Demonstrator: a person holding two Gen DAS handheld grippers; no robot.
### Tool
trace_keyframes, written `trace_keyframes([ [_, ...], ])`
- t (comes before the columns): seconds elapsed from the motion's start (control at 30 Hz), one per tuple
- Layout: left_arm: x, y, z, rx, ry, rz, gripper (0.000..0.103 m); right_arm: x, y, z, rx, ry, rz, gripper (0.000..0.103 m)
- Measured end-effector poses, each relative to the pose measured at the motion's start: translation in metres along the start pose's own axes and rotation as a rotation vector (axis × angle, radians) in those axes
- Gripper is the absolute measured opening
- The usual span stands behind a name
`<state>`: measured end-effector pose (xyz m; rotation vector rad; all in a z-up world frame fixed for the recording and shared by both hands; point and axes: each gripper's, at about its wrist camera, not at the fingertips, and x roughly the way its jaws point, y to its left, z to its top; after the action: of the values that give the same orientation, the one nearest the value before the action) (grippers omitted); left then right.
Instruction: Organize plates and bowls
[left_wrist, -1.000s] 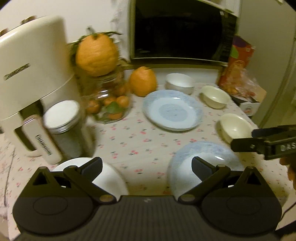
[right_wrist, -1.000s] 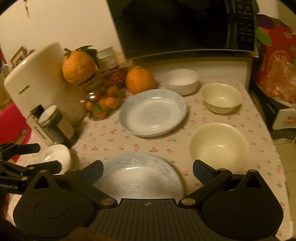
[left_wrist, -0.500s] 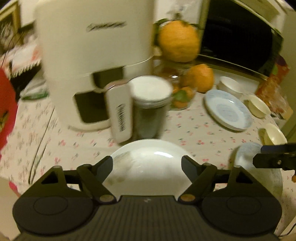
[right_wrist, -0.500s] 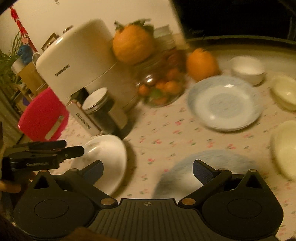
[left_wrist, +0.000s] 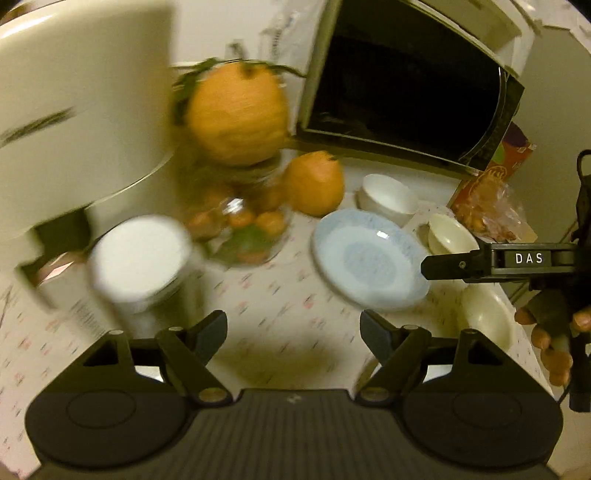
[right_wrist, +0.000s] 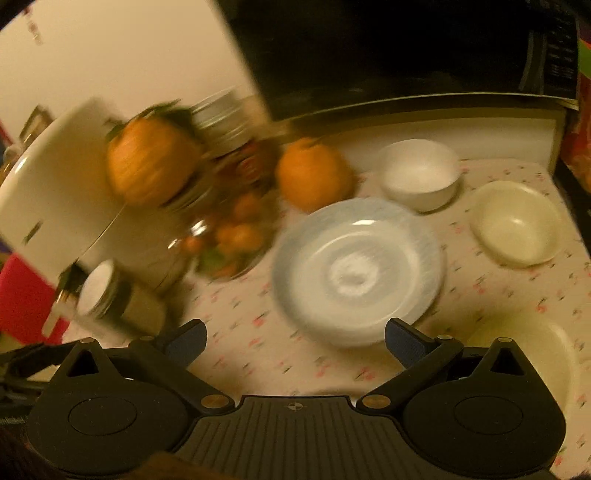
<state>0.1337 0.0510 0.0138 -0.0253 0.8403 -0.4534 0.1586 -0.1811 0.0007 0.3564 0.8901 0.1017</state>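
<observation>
A pale blue plate (left_wrist: 367, 260) lies on the flowered tablecloth, also in the right wrist view (right_wrist: 358, 269). Behind it stands a white bowl (left_wrist: 388, 199) (right_wrist: 419, 173). A cream bowl (left_wrist: 452, 234) (right_wrist: 517, 221) sits to its right, and a larger cream bowl (left_wrist: 485, 319) (right_wrist: 528, 354) lies nearer. My left gripper (left_wrist: 293, 330) is open and empty above the cloth. My right gripper (right_wrist: 295, 338) is open and empty just in front of the blue plate; it shows from the side in the left wrist view (left_wrist: 480, 262). Both views are blurred.
A cream appliance (left_wrist: 74, 122) stands at the left with a white-lidded jar (left_wrist: 140, 258) before it. A glass jar of small oranges (left_wrist: 240, 225) carries a large orange (left_wrist: 238, 112); another orange (left_wrist: 314, 182) sits beside it. A black microwave (left_wrist: 406, 85) is behind; snack bags (left_wrist: 487, 199) at right.
Both grippers swung back to the right and forward toward the far blue plate. The near white plate and near blue plate have dropped out of view. Both grippers stayed open.
</observation>
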Motion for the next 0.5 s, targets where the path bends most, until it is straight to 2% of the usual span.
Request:
trace_keyframes([
  [0.2,0.056,-0.034,0.026,0.025,0.032,0.011,0.071,0.015,-0.050,0.031,0.113,0.018,-0.014,0.103],
  [0.5,0.116,-0.045,0.038,-0.033,0.093,0.010,0.058,0.050,-0.104,0.045,0.241,0.062,0.021,0.101],
])
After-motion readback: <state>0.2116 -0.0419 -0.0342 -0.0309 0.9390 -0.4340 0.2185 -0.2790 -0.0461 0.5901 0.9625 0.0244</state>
